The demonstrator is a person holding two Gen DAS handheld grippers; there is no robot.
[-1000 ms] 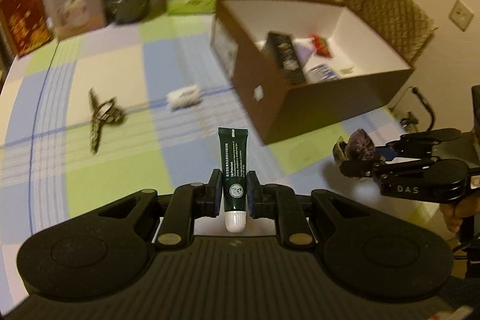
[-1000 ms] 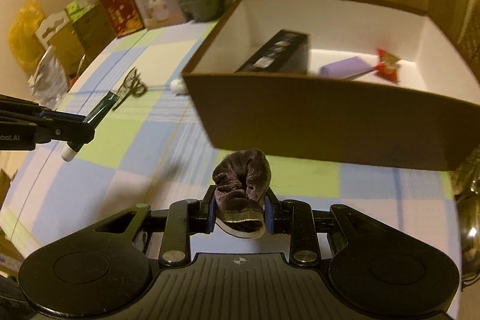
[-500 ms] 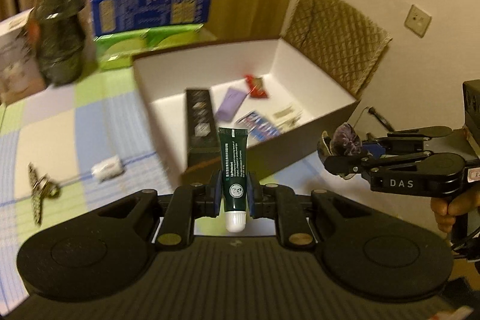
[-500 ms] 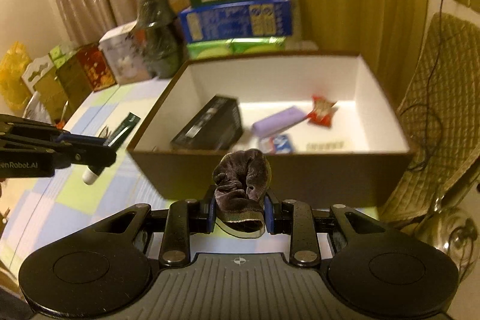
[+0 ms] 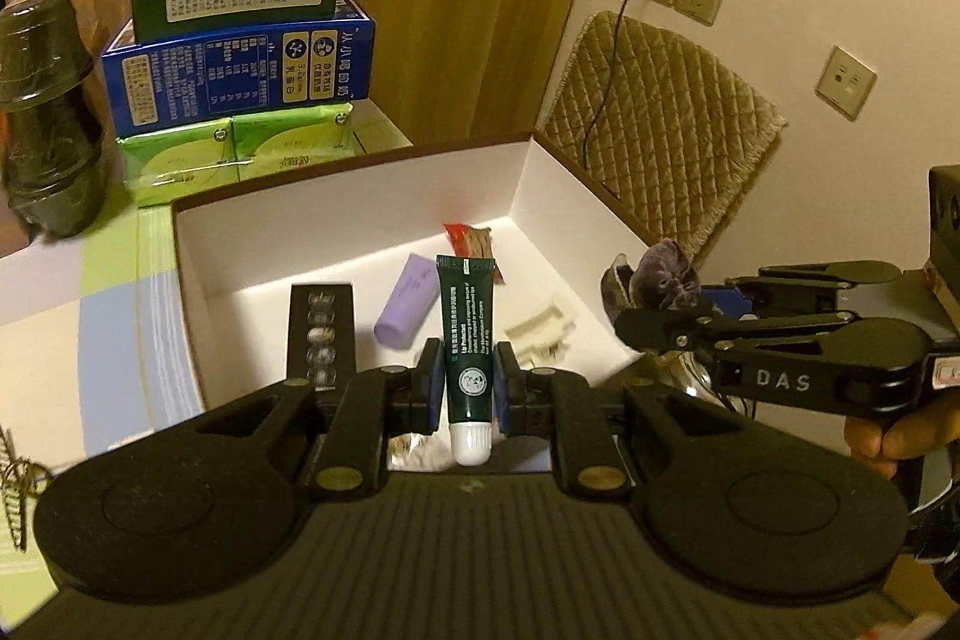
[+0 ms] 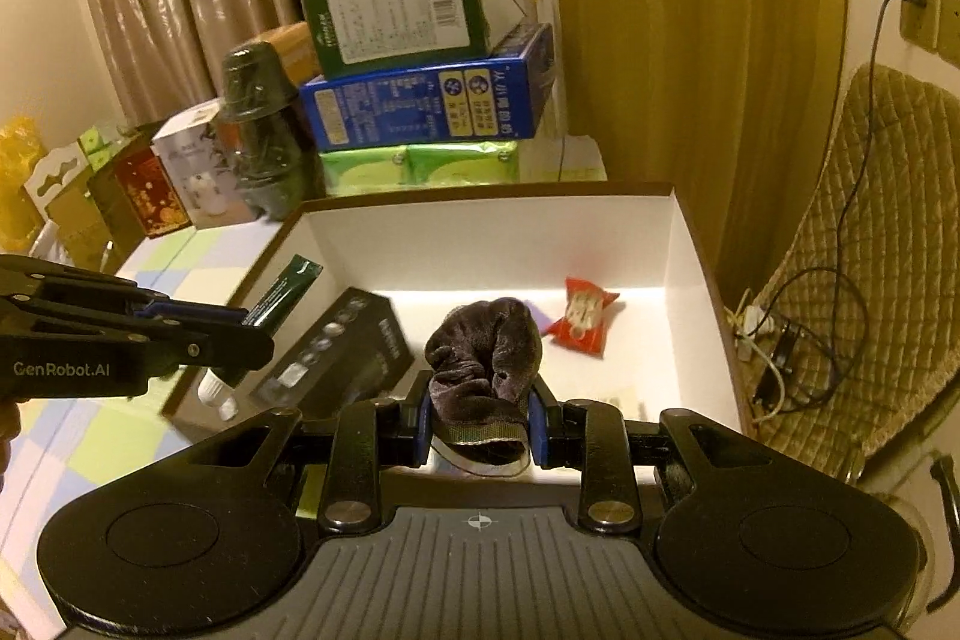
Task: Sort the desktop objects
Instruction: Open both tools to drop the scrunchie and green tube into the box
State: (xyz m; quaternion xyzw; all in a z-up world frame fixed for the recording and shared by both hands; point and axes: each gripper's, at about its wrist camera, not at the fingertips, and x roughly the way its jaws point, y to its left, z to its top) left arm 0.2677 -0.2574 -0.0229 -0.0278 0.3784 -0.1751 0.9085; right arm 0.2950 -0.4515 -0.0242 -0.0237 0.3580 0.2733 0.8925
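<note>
My left gripper [image 5: 467, 388] is shut on a dark green tube with a white cap [image 5: 467, 334], held above the near edge of the open brown box [image 5: 360, 196]. My right gripper [image 6: 483, 415] is shut on a dark purple velvet scrunchie [image 6: 483, 352], also over the box's near edge [image 6: 480, 193]. Each gripper shows in the other's view: the right gripper [image 5: 624, 307] at the box's right, the left gripper [image 6: 258, 325] at its left. Inside the box lie a black carton [image 5: 320, 334], a lilac tube [image 5: 407, 301], a red snack packet [image 6: 582, 316] and a cream clip [image 5: 543, 331].
Stacked green and blue cartons [image 5: 240, 58] and a dark wrapped jar [image 5: 48, 118] stand behind the box. More boxes [image 6: 150, 178] line the table's far left. A quilted chair [image 5: 654, 130] with cables [image 6: 798, 316] stands right of the table. A hair clip [image 5: 15, 478] lies at the left.
Both grippers have moved forward and up to the box, from beside it to over its near edge. Each keeps hold of its object.
</note>
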